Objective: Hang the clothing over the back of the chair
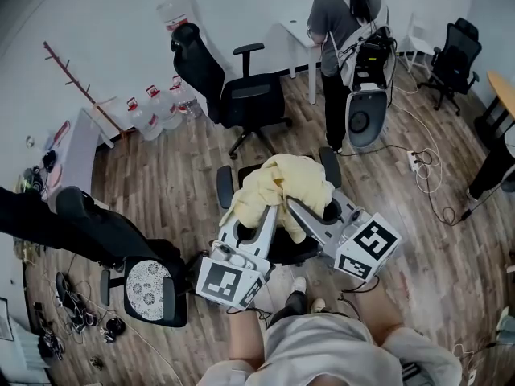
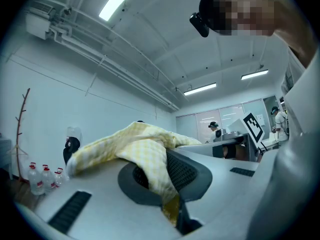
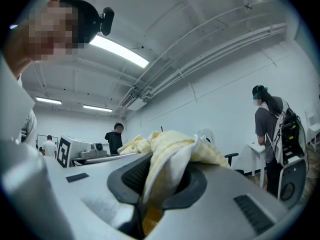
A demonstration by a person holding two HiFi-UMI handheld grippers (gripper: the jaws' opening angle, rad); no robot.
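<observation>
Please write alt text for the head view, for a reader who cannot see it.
Seen from above, a person holds a yellow checked garment above a black office chair, pinched in the left hand-held gripper and the right hand-held gripper. Around it are a wooden floor, a second black chair and another person standing at a white desk.

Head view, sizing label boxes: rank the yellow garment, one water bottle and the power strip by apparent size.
1. Garment
2. Water bottle
3. Power strip
The garment is nearest the camera, which enlarges it.
</observation>
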